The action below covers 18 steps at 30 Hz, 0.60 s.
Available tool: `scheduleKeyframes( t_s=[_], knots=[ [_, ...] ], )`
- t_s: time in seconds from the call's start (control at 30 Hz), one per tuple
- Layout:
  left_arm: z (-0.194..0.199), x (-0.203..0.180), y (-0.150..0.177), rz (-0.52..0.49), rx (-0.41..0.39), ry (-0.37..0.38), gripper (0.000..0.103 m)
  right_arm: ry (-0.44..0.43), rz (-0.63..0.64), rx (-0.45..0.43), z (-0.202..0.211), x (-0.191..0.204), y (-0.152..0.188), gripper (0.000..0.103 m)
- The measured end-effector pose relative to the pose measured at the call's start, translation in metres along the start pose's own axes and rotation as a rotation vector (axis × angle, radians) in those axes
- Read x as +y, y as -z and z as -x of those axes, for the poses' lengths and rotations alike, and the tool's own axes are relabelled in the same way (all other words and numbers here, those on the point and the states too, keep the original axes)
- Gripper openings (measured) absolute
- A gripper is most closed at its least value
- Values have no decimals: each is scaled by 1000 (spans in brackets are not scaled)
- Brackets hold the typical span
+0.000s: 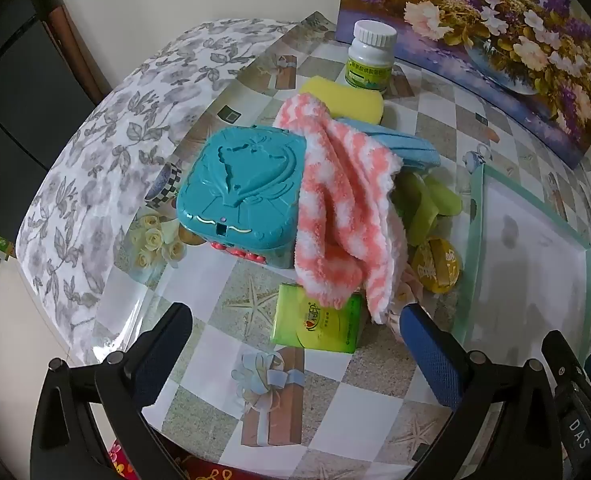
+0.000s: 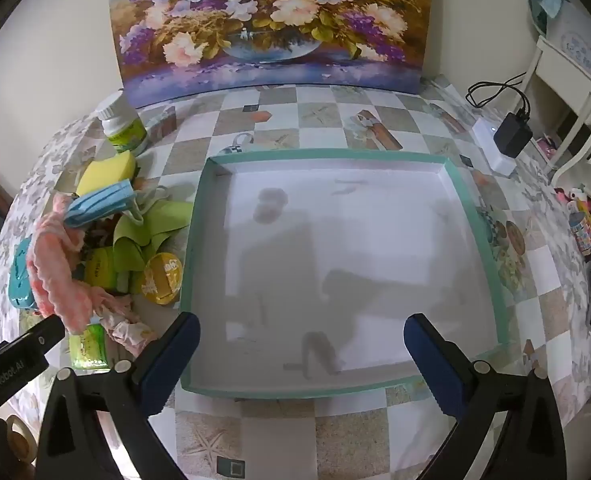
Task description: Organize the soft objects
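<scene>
A pink-and-white fluffy cloth (image 1: 343, 208) drapes over a teal plastic box (image 1: 235, 188); the cloth also shows in the right wrist view (image 2: 55, 276). Behind it lie a yellow sponge (image 1: 343, 98), a blue face mask (image 1: 399, 144) and green cloth pieces (image 1: 427, 204). A green tissue pack (image 1: 319, 324) lies nearest my left gripper (image 1: 295, 332), which is open and empty just in front of the pile. A white tray with a teal rim (image 2: 193, 248) sits to the right of the pile. My right gripper (image 2: 301, 340) is open and empty over the tray's near edge.
A white-capped bottle (image 1: 371, 60) stands at the back by a flower painting (image 2: 271, 24). A yellow round tin (image 1: 435, 266) lies beside the tray. A black charger on a white box (image 2: 503, 140) sits at the far right. The table edge runs along the left.
</scene>
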<state>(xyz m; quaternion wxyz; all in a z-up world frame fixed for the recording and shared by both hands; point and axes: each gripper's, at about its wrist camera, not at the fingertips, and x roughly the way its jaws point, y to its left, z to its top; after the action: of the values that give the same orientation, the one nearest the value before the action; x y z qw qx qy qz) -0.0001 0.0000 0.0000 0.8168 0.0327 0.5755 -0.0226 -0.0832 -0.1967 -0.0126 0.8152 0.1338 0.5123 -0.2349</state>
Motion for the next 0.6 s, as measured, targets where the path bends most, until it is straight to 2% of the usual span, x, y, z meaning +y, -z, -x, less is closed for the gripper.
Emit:
scheduleKeyframes(
  t_s=[0.6],
  knots=[
    [-5, 6, 0, 28, 37, 1, 103, 5, -26, 30, -3, -7, 0, 103]
  ],
)
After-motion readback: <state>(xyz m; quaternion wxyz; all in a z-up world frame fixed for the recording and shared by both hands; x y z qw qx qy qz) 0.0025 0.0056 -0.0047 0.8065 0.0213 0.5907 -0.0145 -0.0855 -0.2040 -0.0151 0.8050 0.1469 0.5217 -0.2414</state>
